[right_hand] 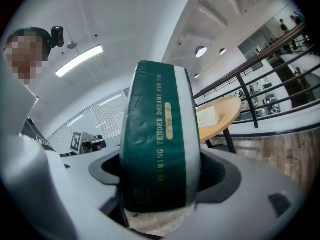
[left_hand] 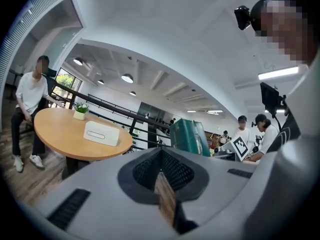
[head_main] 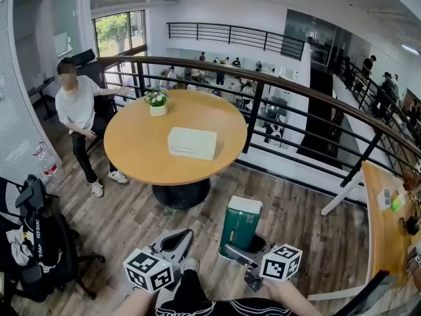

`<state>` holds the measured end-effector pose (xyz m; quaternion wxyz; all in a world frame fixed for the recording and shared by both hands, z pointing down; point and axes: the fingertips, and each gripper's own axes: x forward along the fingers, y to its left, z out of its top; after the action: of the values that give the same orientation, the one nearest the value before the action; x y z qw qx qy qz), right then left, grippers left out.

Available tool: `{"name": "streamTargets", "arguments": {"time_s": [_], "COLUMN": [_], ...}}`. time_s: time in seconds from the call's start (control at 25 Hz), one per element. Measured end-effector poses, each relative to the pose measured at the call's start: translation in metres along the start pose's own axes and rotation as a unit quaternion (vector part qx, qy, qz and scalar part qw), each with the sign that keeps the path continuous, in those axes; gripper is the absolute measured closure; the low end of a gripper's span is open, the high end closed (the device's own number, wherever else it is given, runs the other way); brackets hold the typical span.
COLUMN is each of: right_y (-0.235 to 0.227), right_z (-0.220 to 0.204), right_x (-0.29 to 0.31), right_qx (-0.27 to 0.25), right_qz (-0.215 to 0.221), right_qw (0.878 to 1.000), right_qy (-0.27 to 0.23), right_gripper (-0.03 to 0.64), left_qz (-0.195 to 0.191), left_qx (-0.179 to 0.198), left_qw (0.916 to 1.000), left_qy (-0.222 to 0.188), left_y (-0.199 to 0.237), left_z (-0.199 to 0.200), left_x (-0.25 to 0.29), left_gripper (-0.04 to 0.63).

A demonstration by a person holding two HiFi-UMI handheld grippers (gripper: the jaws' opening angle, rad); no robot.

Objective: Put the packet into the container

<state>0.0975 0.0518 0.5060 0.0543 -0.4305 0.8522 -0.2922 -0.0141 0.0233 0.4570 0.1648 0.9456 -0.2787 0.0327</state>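
The right hand-held gripper [head_main: 247, 254] holds the green packet [head_main: 240, 224] upright in the head view, the white container [head_main: 192, 143] well ahead of it on the worktop [head_main: 131, 157]. In the left gripper view the left hand-held gripper [left_hand: 162, 184] is pinched narrow on nothing, the packet [left_hand: 189, 136] to its right. The right gripper view shows jaws clamped on the packet's [right_hand: 157, 149] lower end; so tall a load could tilt or slip in transit, and the container looks lidded, which would block it.

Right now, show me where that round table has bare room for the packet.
Bare wood rings the white container on the table: widest near left and along the right. The far edge is taken by a flower pot.
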Motion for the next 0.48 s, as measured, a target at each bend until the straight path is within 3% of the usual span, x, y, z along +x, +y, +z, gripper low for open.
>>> {"name": "streamTargets", "arguments": {"time_s": [0.48], "right_y": [-0.056], "right_z": [0.074], "right_x": [0.129], "right_qx": [-0.007], "right_qz": [-0.025], "right_qw": [1.000], "right_qy": [0.016], "right_gripper": [0.207], "left_qz": [-0.008], "left_qx": [-0.007], "left_qw": [0.9994], "left_qy": [0.033], "left_y": [0.136], "left_z": [0.052], "left_x": [0.067], "left_gripper": [0.591]}}
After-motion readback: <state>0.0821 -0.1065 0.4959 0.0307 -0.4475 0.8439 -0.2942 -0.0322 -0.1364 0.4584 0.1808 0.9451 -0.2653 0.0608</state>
